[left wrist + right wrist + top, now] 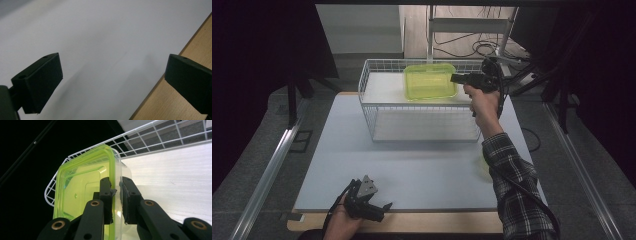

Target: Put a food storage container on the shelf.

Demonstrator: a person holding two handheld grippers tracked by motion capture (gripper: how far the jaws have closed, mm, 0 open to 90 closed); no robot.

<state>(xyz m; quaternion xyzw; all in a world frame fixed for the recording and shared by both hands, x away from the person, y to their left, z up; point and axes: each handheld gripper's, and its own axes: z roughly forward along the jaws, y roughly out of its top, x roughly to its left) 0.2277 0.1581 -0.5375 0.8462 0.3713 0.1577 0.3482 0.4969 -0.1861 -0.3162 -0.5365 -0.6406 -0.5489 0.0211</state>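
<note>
Up at the far right of the scene, the right gripper (460, 78) has its jaws nearly closed on the rim of a single yellow-green container (430, 81); in the right gripper view (116, 195) the two black pads pinch the edge where the green lid meets the clear tub beneath it. One such container is in sight, and it is held tilted over the far right part of one white wire basket (367, 80). Whether the container touches the basket's floor cannot be told. Apart from the container, the basket carries a pale flat liner (175, 180) on its bottom. The basket stands on the far half of the desk (362, 165), on a light grey sheet that covers most of the top. A hand in a plaid sleeve (512, 180) reaches in from the near right to hold that gripper.

Near the left, at the desk's near edge, the left gripper (382, 210) lies in the other hand with its jaws spread wide and nothing between them; the left gripper view (112, 75) looks past them onto the bare grey sheet and the wooden edge (172, 105) of the desk. Two grippers, one container, one basket.
</note>
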